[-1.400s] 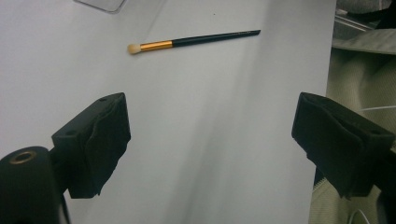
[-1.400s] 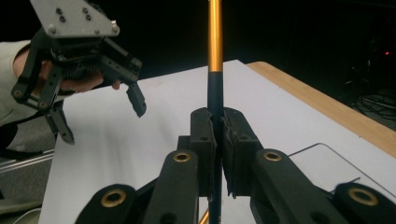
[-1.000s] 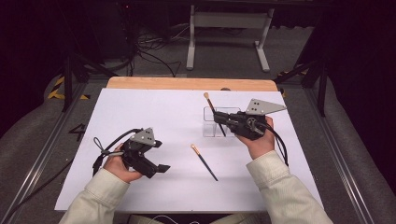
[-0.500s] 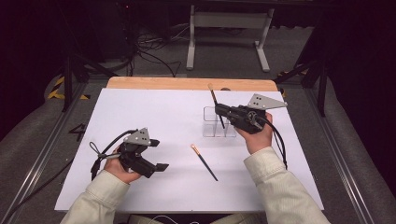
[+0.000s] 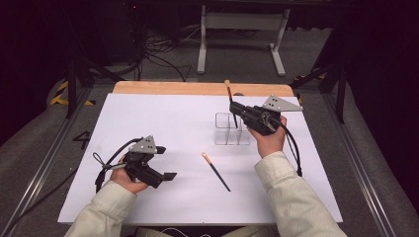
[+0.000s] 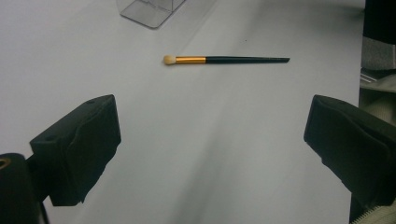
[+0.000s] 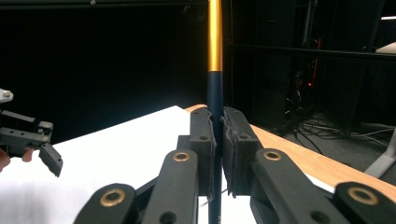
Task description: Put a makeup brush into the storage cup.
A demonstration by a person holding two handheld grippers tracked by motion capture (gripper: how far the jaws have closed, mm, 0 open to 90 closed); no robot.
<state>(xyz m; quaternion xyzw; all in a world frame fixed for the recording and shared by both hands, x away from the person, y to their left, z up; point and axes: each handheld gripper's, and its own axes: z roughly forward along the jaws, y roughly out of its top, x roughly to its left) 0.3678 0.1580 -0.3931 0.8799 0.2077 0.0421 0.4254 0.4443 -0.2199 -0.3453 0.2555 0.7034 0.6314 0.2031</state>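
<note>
White table (image 5: 163,113) w/ wood back edge, dark room; right claw (image 5: 236,109) clamps brush (image 5: 229,96), left claw (image 5: 165,176) just opened, empty.

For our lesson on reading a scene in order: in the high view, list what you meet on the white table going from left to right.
Black left gripper with open jaws → black-handled brush with a gold ferrule lying flat → clear plastic compartment holder → black right gripper shut on an upright black-and-gold brush.

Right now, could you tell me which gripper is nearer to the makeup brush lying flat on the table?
Left. The left gripper sits open just beside the lying makeup brush, jaws facing it. The right gripper is farther back over the clear organizer, shut on another brush.
</note>
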